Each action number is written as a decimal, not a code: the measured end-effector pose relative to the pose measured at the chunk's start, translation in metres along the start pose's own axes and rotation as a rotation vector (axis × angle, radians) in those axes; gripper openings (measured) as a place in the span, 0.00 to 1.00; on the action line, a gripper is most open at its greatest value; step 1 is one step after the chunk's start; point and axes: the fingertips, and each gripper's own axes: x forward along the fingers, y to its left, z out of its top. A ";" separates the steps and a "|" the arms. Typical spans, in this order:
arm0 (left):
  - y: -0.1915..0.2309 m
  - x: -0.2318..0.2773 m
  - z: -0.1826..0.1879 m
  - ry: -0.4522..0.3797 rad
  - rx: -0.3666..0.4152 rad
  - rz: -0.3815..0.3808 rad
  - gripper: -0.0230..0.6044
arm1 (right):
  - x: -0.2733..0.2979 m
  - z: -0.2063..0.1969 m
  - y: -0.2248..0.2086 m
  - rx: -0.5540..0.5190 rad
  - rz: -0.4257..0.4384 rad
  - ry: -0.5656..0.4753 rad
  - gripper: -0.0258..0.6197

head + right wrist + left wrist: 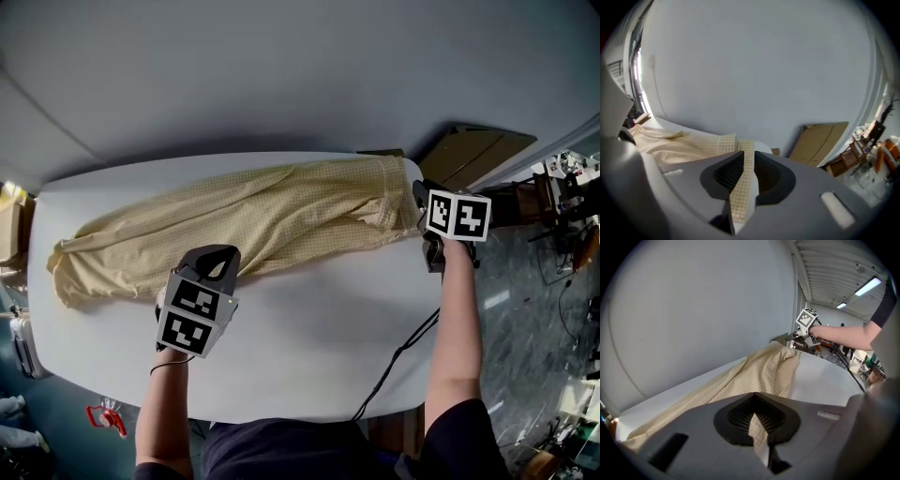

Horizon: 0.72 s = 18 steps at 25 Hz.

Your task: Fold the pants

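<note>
Pale yellow checked fabric pants (244,225) lie stretched lengthwise across the white oval desk (319,328). The left gripper (757,423) fingers pinch their near edge and the right gripper (743,176) fingers pinch the waist end. Ceiling strip lights (869,286) show only in the left gripper view.

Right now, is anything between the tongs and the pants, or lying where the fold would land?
Nothing visible. The left tongs pinch the pants at their near edge, the right tongs at the waist end. Beside the cloth, only a black cable crosses the white table near its front edge.
</note>
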 end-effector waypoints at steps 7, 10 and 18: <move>0.000 -0.010 -0.006 -0.007 -0.004 0.003 0.03 | -0.017 -0.024 0.038 -0.015 0.161 0.056 0.17; -0.004 -0.012 -0.006 -0.013 -0.006 -0.005 0.03 | -0.022 -0.054 0.067 -0.070 0.226 0.127 0.24; -0.003 -0.004 -0.022 0.026 -0.029 -0.014 0.03 | -0.017 -0.071 0.075 -0.180 0.123 0.142 0.06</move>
